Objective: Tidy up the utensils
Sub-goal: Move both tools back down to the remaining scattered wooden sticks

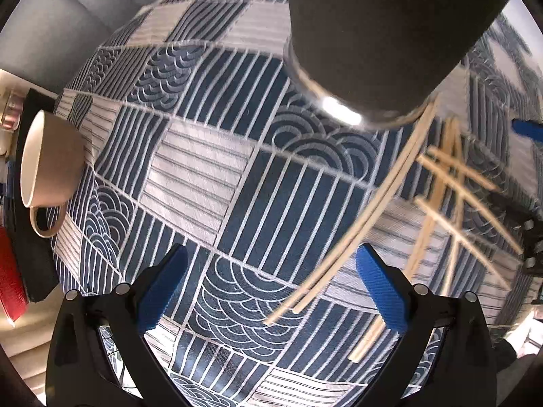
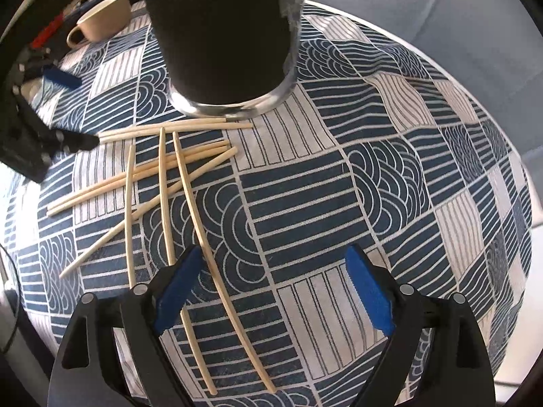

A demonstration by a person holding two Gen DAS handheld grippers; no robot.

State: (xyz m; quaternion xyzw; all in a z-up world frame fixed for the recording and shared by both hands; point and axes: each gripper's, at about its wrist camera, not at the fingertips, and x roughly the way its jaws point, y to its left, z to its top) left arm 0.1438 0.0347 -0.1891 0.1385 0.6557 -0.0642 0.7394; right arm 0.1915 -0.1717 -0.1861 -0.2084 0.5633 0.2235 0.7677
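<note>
Now, on the bench: a cloth (image 2: 339, 183) with blue and white squares, some full of stripes, some full of round wave lines; it looks woven and a bit bumpy
Holder: a tall, round, dark cup (image 2: 220, 34) with a shiny silver ring at its foot; it stands upright on the cloth, far end of both views (image 1: 380, 34)
Sticks: thin, pale wooden chopsticks (image 2: 159, 173), long and smooth, each narrowing toward one end; they lie flat in a loose crossed pile just beside the dark cup's foot
Sticks near the cup: two lie side by side (image 2: 176, 129), their tips close to the silver ring
Right tool (image 2: 271, 291): black arms with blue ridged pads, spread wide apart and holding nothing; it hangs over the cloth
Sticks and the right tool: two long chopsticks (image 2: 217, 271) run down past its left pad, one between the pads, one partly hidden behind the pad; I cannot tell if they touch it
Left tool (image 1: 271, 288): same black arms and blue pads, also wide apart and holding nothing
Sticks and the left tool: a pair (image 1: 359, 224) slants down from the cup's foot toward its right pad; the rest of the pile (image 1: 454, 196) lies off to that side, blurry
Mug: a round cream mug (image 1: 51, 159) with a loop handle, at the cloth's edge, well apart from the sticks
</note>
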